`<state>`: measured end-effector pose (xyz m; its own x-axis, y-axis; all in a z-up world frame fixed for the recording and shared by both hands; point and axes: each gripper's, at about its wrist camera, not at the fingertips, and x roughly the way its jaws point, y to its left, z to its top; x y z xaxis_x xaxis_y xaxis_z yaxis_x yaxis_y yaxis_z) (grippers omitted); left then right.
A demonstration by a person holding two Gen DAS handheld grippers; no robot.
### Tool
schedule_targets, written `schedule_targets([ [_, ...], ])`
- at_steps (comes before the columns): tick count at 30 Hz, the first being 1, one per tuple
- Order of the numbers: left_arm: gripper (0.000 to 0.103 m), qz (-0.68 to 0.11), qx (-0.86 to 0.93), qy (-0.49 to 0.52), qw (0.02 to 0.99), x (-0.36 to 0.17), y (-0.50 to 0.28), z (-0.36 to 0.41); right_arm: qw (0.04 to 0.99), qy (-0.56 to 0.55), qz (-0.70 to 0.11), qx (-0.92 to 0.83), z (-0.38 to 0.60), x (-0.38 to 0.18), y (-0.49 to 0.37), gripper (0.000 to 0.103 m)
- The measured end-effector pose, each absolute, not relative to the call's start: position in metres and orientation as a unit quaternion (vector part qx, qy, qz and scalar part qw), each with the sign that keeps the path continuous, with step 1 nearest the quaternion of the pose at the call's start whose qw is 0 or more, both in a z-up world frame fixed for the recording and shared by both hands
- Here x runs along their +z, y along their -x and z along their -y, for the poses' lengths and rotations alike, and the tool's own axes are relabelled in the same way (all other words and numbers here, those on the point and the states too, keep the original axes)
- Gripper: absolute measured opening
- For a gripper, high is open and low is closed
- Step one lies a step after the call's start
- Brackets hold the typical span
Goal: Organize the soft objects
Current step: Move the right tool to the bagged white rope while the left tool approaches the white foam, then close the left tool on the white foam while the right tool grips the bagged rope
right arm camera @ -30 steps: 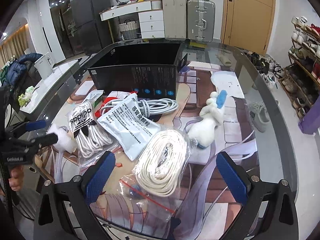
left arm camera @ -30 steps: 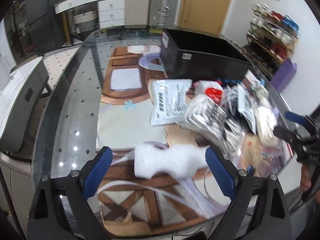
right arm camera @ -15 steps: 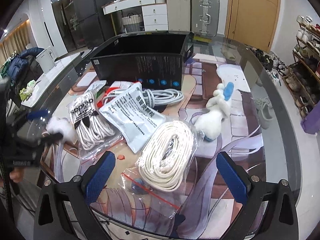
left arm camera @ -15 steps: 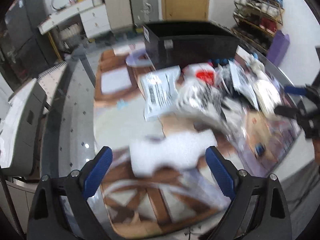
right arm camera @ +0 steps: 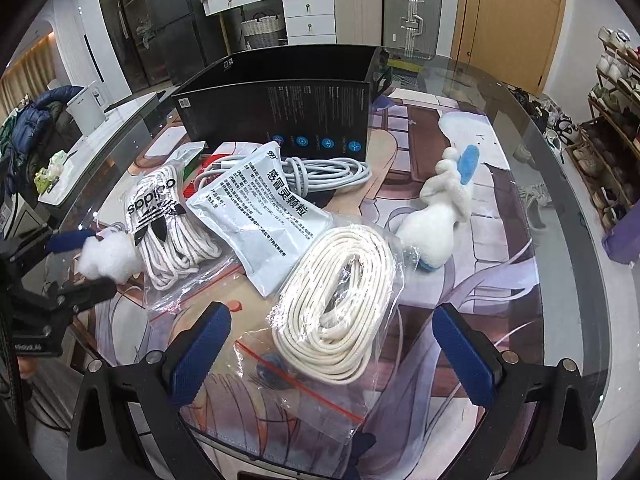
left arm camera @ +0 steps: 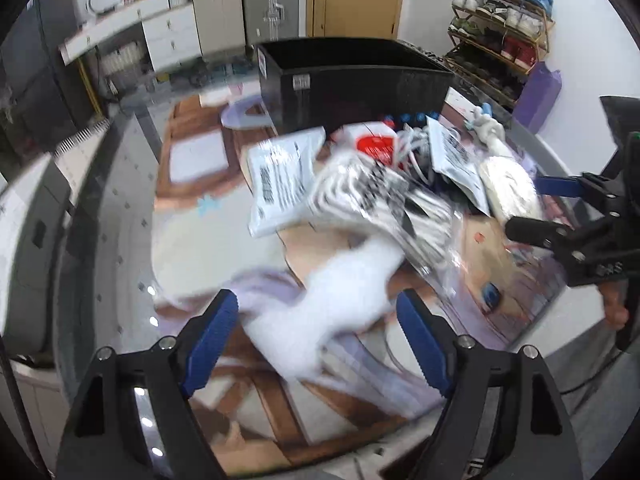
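Spanning both views: a round glass table (right arm camera: 532,168) under a printed mat (right arm camera: 472,280), rim curving close along the right and near sides, bare mat lying open to the right of the pile. Standing at the far side, open top up: a black box (right arm camera: 280,108), long face turned toward the right wrist camera. Crowding the mat in front of it, from larger to smaller: a clear zip bag of cream cord (right arm camera: 340,300), coil running long from near-left to far-right; a second bag of white rope (right arm camera: 168,232) with an adidas card, lying left of it; a grey medicine sachet (right arm camera: 268,212) wedged between the two and overlapping both; a grey cable (right arm camera: 320,172) coiled just before the box; a white plush toy (right arm camera: 436,232) with a blue tip, lying apart to the right, long axis pointing away toward the far-right. Sitting at the left edge of the pile, touching the rope bag: a white cotton tuft (right arm camera: 106,256), blurred in the left wrist view, stretching diagonally from near-left to far-right. Bracketing that tuft with fingers spread wide, pads not visibly touching it: the left gripper (left arm camera: 320,332). Hovering over the cord bag, fingers equally wide apart, gripping nothing: the right gripper (right arm camera: 332,352).
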<state>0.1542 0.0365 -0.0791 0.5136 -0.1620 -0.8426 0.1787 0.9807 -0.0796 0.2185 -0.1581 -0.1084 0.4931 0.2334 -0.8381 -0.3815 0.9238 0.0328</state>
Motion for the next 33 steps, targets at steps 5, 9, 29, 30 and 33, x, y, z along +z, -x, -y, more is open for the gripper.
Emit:
schedule_targets([
  [5,0.084,-0.494,-0.141,0.003,0.858,-0.077,-0.139,-0.029,0.862,0.076,-0.468,0.18,0.159,-0.106,-0.218,0.103],
  [9,0.084,-0.496,-0.158,-0.016,0.854,-0.075,-0.135,-0.019,0.861,0.076,-0.47,0.179,0.159,-0.107,-0.217,0.103],
  [29,0.04,-0.479,-0.103,-0.043,0.871,-0.08,-0.151,-0.008,0.844,0.094,-0.48,0.22,0.155,-0.11,-0.217,0.047],
  [30,0.04,-0.476,-0.103,-0.04,0.872,-0.079,-0.147,-0.008,0.844,0.093,-0.48,0.223,0.156,-0.11,-0.216,0.044],
  [33,0.04,-0.471,-0.096,-0.03,0.876,-0.076,-0.144,-0.012,0.844,0.097,-0.476,0.23,0.157,-0.107,-0.21,0.04],
])
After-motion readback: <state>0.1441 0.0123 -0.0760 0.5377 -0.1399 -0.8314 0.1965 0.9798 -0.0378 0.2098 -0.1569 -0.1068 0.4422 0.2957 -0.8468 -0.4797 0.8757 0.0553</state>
